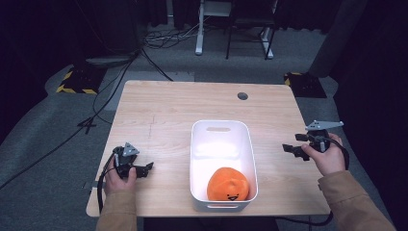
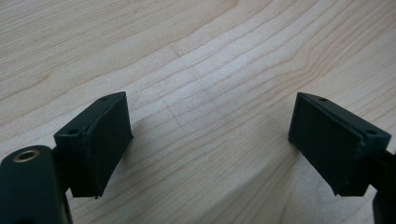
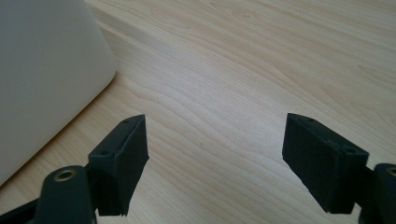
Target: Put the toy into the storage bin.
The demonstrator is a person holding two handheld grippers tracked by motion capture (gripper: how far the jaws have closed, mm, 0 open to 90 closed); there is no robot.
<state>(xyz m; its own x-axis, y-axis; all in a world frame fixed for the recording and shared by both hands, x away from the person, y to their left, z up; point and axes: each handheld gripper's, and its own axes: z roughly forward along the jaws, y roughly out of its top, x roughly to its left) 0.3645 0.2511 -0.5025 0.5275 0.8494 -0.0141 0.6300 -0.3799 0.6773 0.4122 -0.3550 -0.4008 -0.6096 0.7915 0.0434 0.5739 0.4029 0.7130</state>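
Observation:
An orange plush toy (image 1: 228, 184) with a small smiling face lies in the near end of a white plastic bin (image 1: 220, 129) at the middle of the wooden table (image 1: 168, 106). My left gripper (image 1: 144, 168) rests low at the table's near left, open, with bare wood between its jaws (image 2: 210, 121). My right gripper (image 1: 291, 145) is held to the right of the bin, open and empty (image 3: 215, 140). The bin's white wall (image 3: 42, 79) stands at the left of the right gripper view.
A round cable hole (image 1: 242, 96) is near the table's far edge. Beyond the table lie floor cables (image 1: 120, 72), yellow-black striped bases (image 1: 77, 82) and a desk frame (image 1: 199, 29).

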